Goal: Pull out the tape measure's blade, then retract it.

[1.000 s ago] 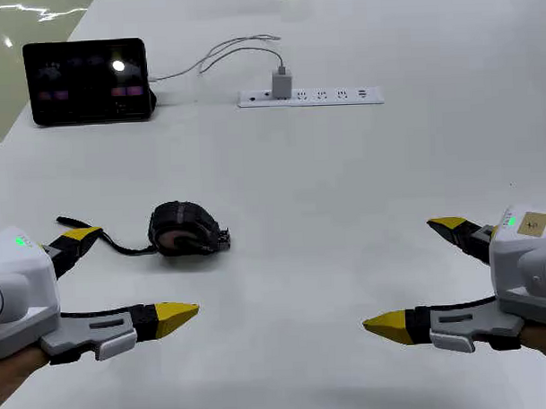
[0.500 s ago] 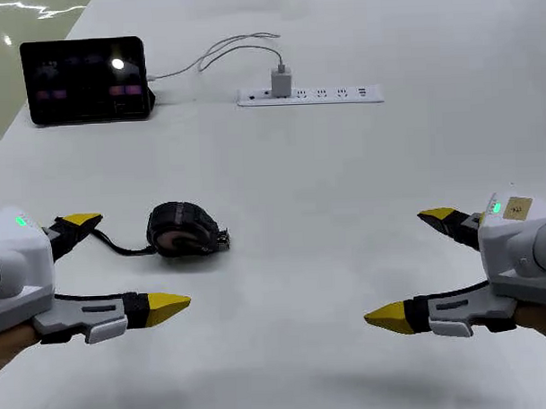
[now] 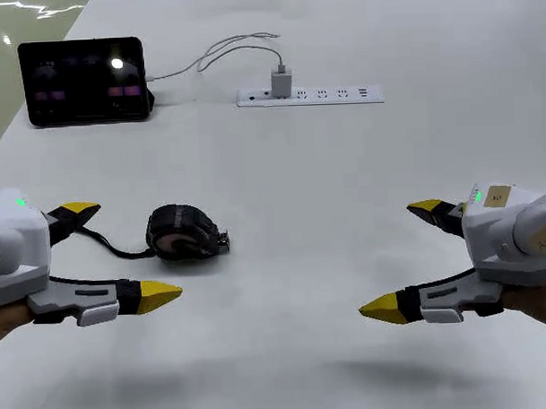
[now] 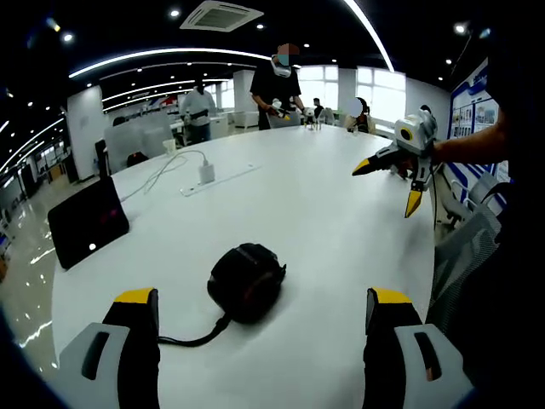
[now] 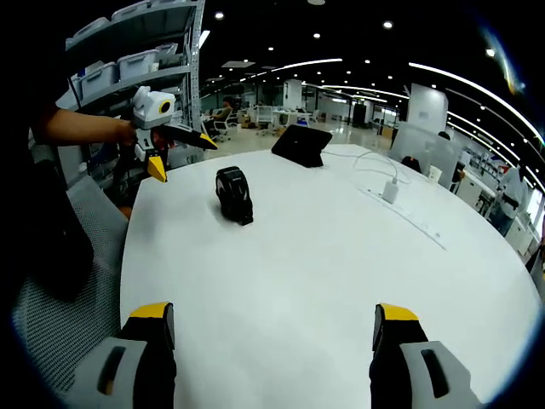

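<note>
A black tape measure (image 3: 179, 232) lies on the white table (image 3: 326, 194), its black wrist strap (image 3: 113, 247) trailing to the left. It also sits ahead of the left jaws in the left gripper view (image 4: 246, 281) and far off in the right gripper view (image 5: 233, 194). My left gripper (image 3: 122, 252) hovers open just left of the tape measure, with nothing between its yellow-tipped fingers. My right gripper (image 3: 403, 258) hangs open well to the right, also holding nothing. Each gripper appears in the other's view: the right gripper (image 4: 393, 176) and the left gripper (image 5: 180, 149).
A dark tablet (image 3: 83, 81) stands at the back left. A white power strip (image 3: 310, 96) with a plugged charger and white cable (image 3: 223, 52) lies at the back centre. Across the room several people stand near other tables, and shelving with bins is to one side.
Both grippers have risen a little and drifted leftward, staying open. The tape measure has not moved.
</note>
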Demonstrator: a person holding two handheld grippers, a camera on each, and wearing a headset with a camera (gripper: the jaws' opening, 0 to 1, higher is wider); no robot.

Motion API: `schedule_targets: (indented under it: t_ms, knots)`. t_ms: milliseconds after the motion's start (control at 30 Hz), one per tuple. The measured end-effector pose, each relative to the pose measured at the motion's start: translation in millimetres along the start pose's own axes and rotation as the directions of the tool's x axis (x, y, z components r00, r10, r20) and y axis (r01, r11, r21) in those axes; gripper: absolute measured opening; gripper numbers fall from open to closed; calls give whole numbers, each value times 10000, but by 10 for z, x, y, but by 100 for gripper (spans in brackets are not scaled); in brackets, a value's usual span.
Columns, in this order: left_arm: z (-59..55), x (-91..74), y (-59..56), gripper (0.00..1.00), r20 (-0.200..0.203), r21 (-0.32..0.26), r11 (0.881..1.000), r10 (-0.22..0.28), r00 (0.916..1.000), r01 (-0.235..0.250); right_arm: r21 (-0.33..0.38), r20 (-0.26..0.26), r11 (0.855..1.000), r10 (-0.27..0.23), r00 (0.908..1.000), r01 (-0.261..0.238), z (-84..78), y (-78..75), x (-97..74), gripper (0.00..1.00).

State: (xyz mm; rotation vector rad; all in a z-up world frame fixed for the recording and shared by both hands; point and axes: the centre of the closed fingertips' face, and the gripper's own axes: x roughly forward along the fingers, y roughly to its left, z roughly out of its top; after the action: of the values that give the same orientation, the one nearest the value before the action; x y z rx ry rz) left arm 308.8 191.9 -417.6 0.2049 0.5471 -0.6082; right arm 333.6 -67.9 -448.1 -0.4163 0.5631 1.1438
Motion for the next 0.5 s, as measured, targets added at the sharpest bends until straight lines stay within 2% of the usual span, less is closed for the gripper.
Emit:
schedule_targets:
  t_ms: [267,500]
  knots:
    - [27,78,68,98,-211,216,9995,-231,9995,235,-258,-166,9990,361,9992,-365,34,-35,121,96]
    - [4,138,96,97,-459,370,9981,-465,9979,483,-454,-217,9968,650,9976,-660,80,-47,225,95]
